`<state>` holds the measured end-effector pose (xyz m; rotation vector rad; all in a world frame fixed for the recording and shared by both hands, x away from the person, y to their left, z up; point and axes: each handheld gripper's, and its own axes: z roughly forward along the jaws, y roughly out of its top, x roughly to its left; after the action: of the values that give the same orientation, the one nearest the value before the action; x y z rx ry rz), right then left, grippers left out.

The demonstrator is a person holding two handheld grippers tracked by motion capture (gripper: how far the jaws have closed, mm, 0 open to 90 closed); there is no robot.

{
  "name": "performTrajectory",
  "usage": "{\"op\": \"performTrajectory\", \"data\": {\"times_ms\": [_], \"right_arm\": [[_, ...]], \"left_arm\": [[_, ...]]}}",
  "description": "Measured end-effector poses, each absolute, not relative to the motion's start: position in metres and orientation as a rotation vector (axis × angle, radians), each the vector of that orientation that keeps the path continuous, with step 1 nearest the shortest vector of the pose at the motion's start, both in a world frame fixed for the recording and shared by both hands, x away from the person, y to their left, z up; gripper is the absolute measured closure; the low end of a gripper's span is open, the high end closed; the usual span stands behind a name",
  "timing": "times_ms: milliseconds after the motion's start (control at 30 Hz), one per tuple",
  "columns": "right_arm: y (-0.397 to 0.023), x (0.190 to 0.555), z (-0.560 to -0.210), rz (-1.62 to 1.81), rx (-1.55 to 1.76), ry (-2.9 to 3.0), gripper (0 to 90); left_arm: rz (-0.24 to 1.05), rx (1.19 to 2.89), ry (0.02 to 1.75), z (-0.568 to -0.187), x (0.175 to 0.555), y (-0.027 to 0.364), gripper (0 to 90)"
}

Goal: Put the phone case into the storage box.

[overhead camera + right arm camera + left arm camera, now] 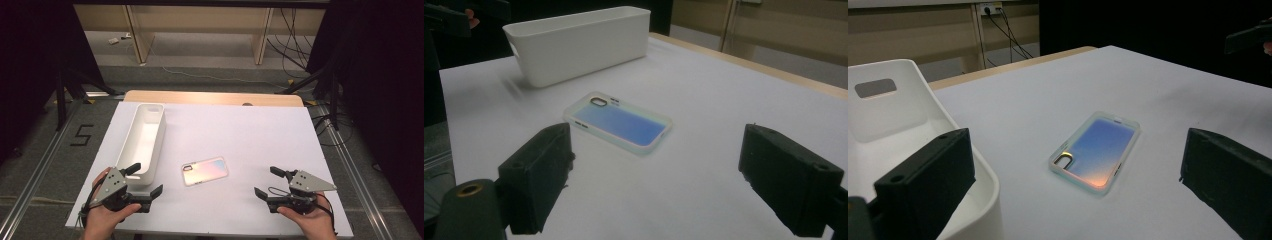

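Both pairs of fingers stand wide apart and grip nothing: the left gripper (142,181) sits at the near left of the table, one black finger (928,182) hanging over the near end of the white bin (142,137), while the right gripper (270,182) rests at the near right, its fingers (536,175) over bare surface. A white sheet (240,135) covers the table, with a strip of pale wood showing along the far edge; beyond it are wooden furniture legs, loose cables on a grey floor and dark curtains at both sides. Between the two grippers, well apart from each, lies the phone case (205,170), flat, its iridescent back up. Its long axis runs roughly across the table, slightly skewed, with the camera cut-out end towards the left gripper and the bin. From each gripper view the case lies ahead of the open fingers, not between them
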<state>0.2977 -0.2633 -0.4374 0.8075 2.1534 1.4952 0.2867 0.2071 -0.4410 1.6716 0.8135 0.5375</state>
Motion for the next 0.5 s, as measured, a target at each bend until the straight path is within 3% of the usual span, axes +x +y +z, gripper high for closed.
{"op": "performTrajectory", "data": {"times_ms": [500], "right_arm": [[-0.2597,0.3013,-0.4383,1.567,0.78,2.095,18.9]], "left_arm": [[0.542,1.648,0.804,-0.4397,0.2844,0.2087,1.9]]}}
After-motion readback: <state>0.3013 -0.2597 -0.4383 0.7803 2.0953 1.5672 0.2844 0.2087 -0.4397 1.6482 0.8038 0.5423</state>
